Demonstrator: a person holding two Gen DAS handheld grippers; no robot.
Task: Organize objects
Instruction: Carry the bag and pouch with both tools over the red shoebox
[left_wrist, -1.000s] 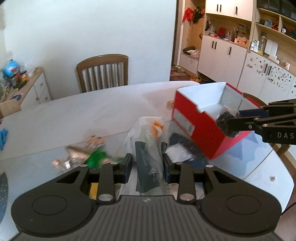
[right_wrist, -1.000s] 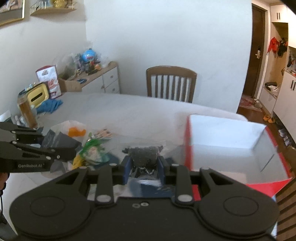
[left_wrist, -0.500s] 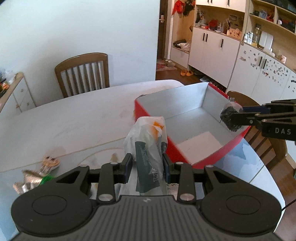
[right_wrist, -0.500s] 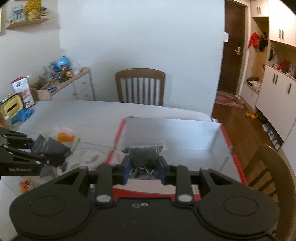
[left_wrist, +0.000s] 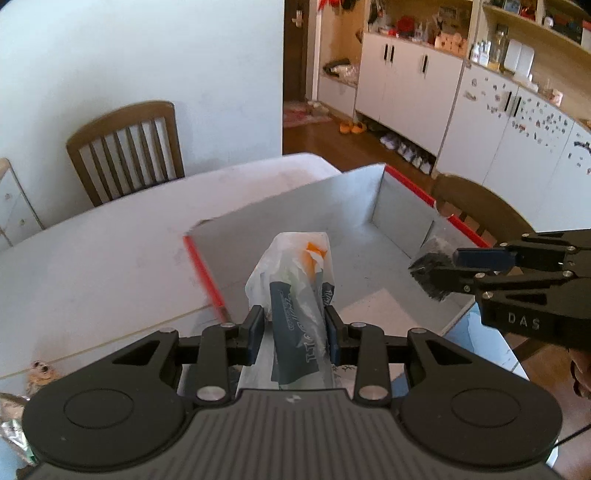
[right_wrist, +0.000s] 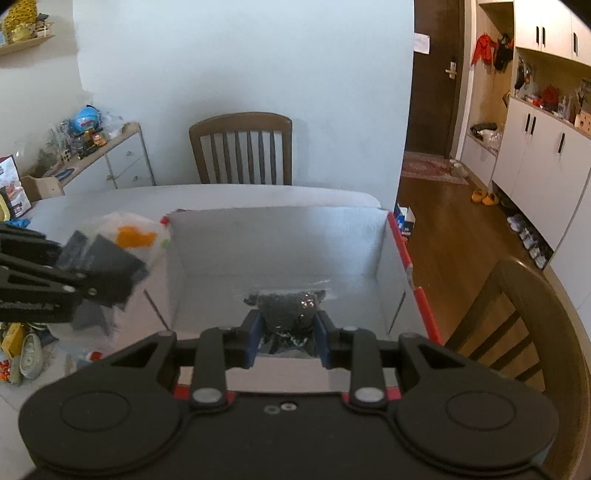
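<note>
Big white table (left_wrist: 110, 258) fills the scene, and on it sits the open red box (left_wrist: 373, 258) with its pale grey inside. Left gripper (left_wrist: 293, 332) is clamped on a translucent plastic bag (left_wrist: 295, 280), holding it above the box's near-left corner. Right gripper (right_wrist: 284, 338) pinches a small dark packet (right_wrist: 286, 306) above the box's interior.

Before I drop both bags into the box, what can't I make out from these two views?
- Near end of the box floor: right wrist view, hidden behind the right tool and its dark bag.
- Contents of the white bag: left wrist view, wrapped in plastic, print unreadable.
- Clutter on the table: cut off by both views' left edges.
</note>
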